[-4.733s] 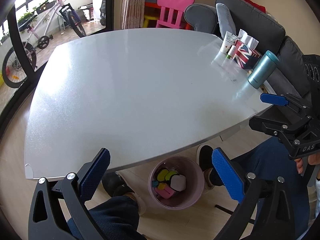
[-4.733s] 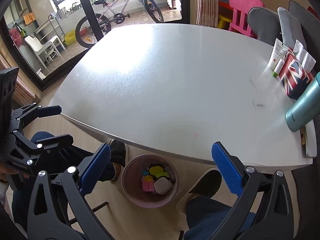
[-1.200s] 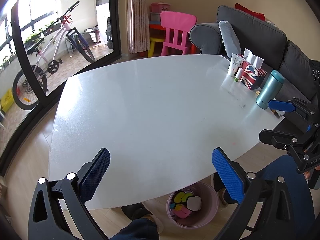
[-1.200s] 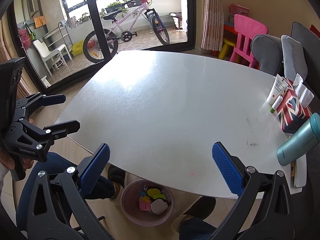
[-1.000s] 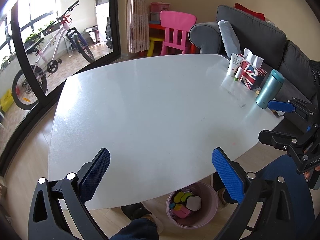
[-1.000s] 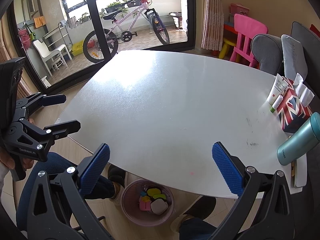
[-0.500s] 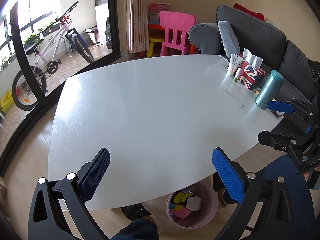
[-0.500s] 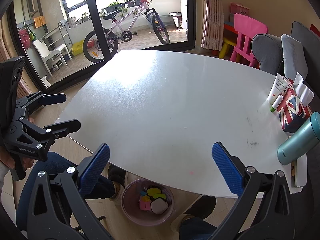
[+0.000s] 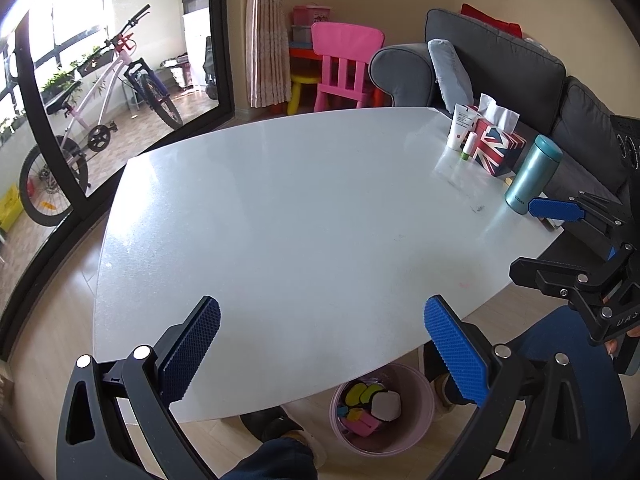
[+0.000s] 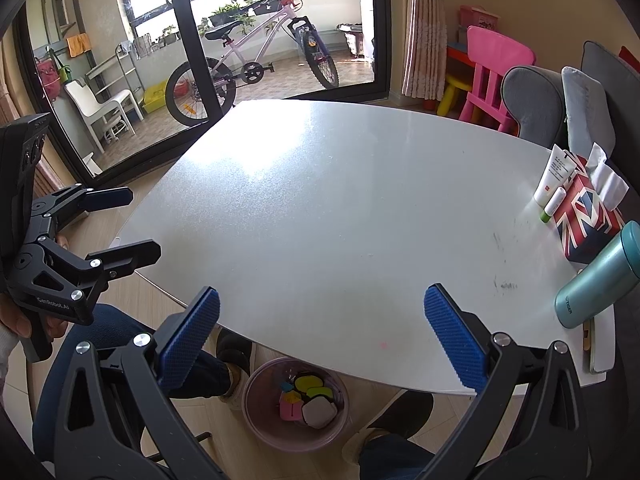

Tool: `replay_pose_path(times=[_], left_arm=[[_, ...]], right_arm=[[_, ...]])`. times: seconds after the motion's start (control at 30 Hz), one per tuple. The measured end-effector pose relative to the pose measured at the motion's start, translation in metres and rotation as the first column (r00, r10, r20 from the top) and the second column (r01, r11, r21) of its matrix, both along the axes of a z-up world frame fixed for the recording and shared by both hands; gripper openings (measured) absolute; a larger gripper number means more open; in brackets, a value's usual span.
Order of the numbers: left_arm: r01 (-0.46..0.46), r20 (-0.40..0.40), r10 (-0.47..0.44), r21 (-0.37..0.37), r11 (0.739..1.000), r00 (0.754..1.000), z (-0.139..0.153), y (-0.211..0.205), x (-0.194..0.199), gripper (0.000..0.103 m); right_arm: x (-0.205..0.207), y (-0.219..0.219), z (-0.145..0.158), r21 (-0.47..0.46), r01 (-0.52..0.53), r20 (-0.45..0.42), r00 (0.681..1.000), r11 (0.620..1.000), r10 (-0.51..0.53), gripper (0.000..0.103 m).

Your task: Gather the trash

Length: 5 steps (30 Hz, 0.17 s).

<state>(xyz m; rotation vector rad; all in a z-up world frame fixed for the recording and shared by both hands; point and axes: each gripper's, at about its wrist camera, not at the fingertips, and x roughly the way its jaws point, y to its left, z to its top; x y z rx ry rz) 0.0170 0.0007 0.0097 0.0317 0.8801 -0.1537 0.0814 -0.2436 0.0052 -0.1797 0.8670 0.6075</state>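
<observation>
Both hand-held grippers (left [image 9: 322, 350], right [image 10: 322, 338]) hover agape above the table [image 9: 300, 220].

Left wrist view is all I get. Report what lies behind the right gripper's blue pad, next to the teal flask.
Observer: A flat white slab lies at the table's edge, just past the teal flask.
Operator: Now check my left gripper from outside.
Observer: The left gripper hangs beside the table, off its edge, jaws apart with nothing between them.
Operator: Say what holds it.
Observer: A hand is wrapped round its handle.
</observation>
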Motion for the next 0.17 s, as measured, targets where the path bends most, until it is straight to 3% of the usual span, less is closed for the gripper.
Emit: replay_pose_path(times=[0.17], left_arm=[[-0.003, 0.023, 0.002, 0.035, 0.999, 1.000, 0.0018, -0.0024, -0.0017, 0.098]], right_arm=[[0.0001, -0.0001, 0.0000, 0.000, 0.000, -0.001, 1.000, 1.000, 0.000, 0.100]])
